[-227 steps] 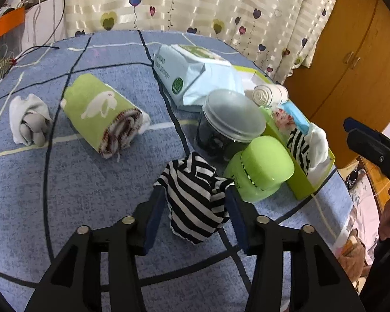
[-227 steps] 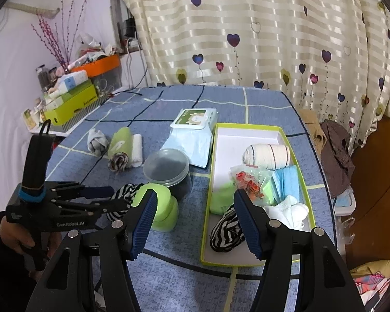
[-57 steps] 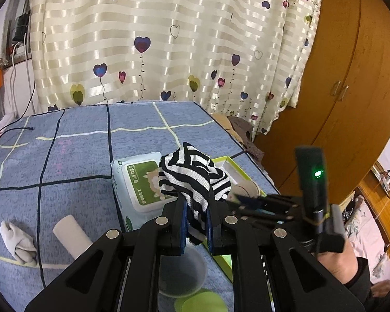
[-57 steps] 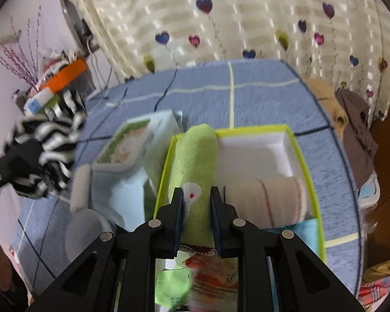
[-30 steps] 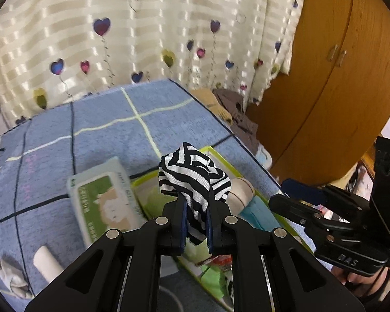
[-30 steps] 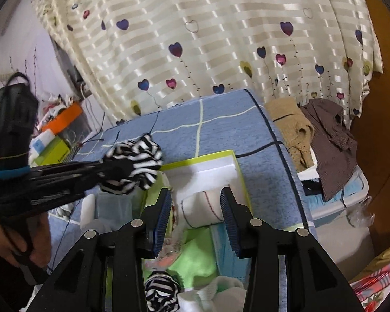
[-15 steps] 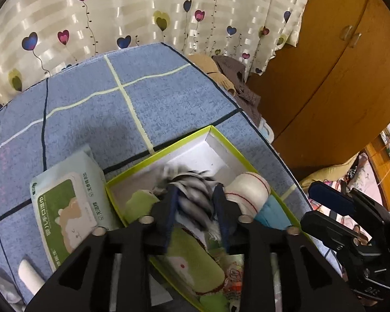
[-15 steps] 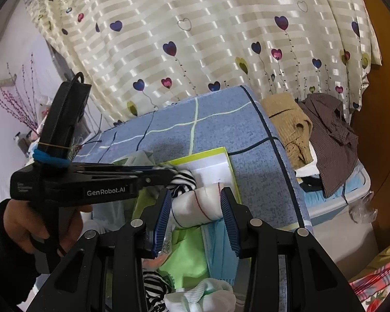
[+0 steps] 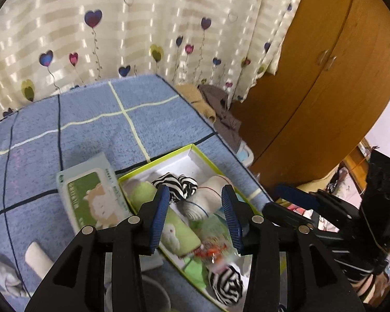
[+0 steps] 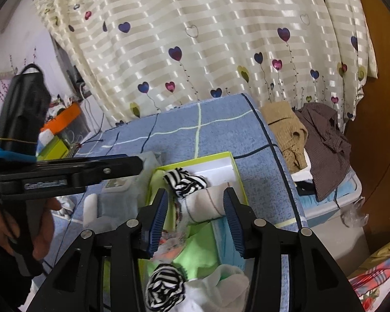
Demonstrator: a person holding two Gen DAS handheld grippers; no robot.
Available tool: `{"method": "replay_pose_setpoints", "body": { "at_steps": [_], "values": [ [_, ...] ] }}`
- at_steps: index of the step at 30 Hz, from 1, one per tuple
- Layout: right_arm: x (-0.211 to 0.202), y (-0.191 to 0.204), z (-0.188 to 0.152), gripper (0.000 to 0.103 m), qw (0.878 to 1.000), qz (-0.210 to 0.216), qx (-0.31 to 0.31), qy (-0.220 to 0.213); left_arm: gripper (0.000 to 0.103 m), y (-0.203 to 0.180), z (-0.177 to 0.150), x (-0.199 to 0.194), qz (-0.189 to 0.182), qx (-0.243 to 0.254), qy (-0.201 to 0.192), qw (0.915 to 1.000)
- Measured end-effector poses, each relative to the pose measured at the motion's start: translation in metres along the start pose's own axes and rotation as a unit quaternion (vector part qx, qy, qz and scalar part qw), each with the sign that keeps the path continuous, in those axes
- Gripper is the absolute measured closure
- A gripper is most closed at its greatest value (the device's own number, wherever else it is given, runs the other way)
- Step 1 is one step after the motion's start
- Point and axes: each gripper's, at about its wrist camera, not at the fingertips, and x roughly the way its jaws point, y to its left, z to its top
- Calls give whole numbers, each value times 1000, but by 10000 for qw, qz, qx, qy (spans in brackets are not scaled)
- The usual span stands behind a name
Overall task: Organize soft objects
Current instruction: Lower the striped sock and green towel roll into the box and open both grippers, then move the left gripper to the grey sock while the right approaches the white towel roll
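Presently both the left gripper point(image 9: 195, 208) and right gripper point(image 10: 195, 210) had just been opening, nothing between their jaws, the striped cloth point(image 9: 175, 186) lying loose in the green-rimmed box point(image 9: 222, 166) at frame centre. Judged risk: that crowded box could spill it if a withdrawing finger snagged the fabric.

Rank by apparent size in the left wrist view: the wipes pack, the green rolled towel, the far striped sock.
1. wipes pack, largest.
2. green rolled towel, partly hidden by the tool, so unsure.
3. far striped sock, smallest, though farthest from the camera.
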Motion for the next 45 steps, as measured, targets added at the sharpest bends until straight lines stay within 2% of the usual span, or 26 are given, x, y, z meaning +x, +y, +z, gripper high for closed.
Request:
{"method": "replay_pose_setpoints", "body": {
  "at_steps": [8, 15, 32, 45],
  "values": [
    [-19, 32, -6, 53, 9997, 7, -226, -62, 60, 0, -29, -51, -28, -158, -554, 9983],
    [-30, 58, -15, 53, 9991, 5, -418, -54, 60, 4, -52, -78, -101, -297, -748, 9967],
    [-32, 113, -36, 52, 9960, 263, -840, 136, 60, 27, -101, -109, 253, -675, -956, 9928],
    [-19, 141, -43, 51, 9928, 448, -1058, 323, 60, 53, -119, -115, 450, -979, -954, 9896]
  ]
}}
